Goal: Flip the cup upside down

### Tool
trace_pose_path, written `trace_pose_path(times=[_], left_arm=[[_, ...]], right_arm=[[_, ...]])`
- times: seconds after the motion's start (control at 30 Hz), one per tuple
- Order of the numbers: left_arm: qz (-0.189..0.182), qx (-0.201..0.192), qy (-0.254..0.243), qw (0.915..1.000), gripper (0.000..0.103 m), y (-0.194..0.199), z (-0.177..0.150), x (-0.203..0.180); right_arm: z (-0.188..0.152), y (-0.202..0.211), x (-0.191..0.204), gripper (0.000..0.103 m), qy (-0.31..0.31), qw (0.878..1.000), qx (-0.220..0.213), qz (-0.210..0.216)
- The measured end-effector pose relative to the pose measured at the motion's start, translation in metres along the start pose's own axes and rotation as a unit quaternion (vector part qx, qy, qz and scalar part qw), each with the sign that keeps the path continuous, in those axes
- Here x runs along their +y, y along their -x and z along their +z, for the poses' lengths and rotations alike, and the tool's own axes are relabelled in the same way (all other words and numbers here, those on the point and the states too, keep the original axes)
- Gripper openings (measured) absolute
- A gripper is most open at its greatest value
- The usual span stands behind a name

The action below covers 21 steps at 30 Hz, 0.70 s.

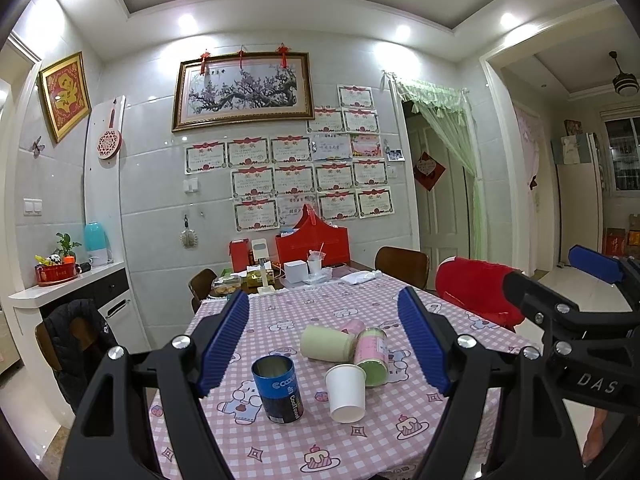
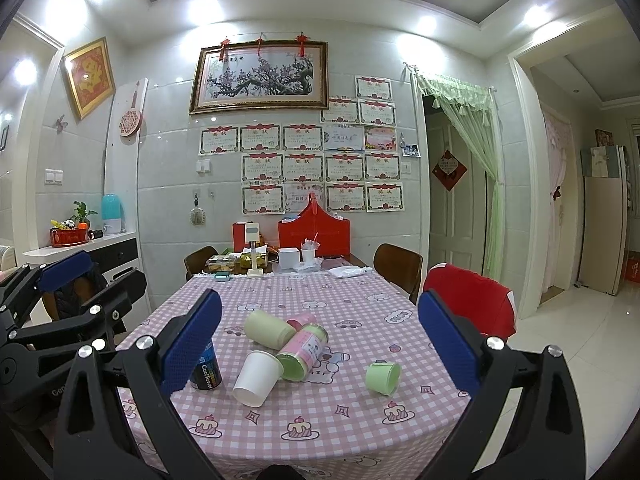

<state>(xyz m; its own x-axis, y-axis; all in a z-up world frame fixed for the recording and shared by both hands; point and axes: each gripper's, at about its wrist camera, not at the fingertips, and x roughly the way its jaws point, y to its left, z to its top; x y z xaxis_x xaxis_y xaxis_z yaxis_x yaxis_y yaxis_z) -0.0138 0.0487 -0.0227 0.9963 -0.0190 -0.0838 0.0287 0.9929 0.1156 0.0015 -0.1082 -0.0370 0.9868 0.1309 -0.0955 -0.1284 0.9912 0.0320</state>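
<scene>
A white paper cup [image 1: 346, 392] [image 2: 257, 378] lies tilted against a pink-and-green canister [image 1: 373, 356] [image 2: 304, 352] on the pink checked tablecloth [image 1: 352, 448] [image 2: 352, 420]. A blue tin [image 1: 278, 388] [image 2: 206, 368] stands upright, mouth up. A pale green cup [image 1: 326, 343] [image 2: 269, 329] and a pink cup [image 1: 353, 326] [image 2: 302, 319] lie on their sides behind. A small green cup [image 2: 383, 377] lies to the right. My left gripper [image 1: 324, 344] is open above the tin and white cup, holding nothing. My right gripper [image 2: 320, 344] is open above the cups, holding nothing.
The far end of the table holds a red box [image 1: 312, 246], a white box [image 1: 295, 271], a phone stand [image 1: 262, 268] and food containers. Wooden chairs [image 1: 402, 266] stand around; one at the right has a red cover [image 1: 476, 292]. A white counter [image 1: 68, 284] is on the left.
</scene>
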Motion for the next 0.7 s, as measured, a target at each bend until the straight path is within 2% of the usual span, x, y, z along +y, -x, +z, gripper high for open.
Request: trace_pose_path(times=[0.7], left_arm=[[0.002, 0.003, 0.001, 1.0000, 0.076, -0.0009, -0.0029, 0.0015]], right_arm=[[-0.0007, -0.0028, -0.0013, 0.095, 0.001, 1.000, 0.003, -0.001]])
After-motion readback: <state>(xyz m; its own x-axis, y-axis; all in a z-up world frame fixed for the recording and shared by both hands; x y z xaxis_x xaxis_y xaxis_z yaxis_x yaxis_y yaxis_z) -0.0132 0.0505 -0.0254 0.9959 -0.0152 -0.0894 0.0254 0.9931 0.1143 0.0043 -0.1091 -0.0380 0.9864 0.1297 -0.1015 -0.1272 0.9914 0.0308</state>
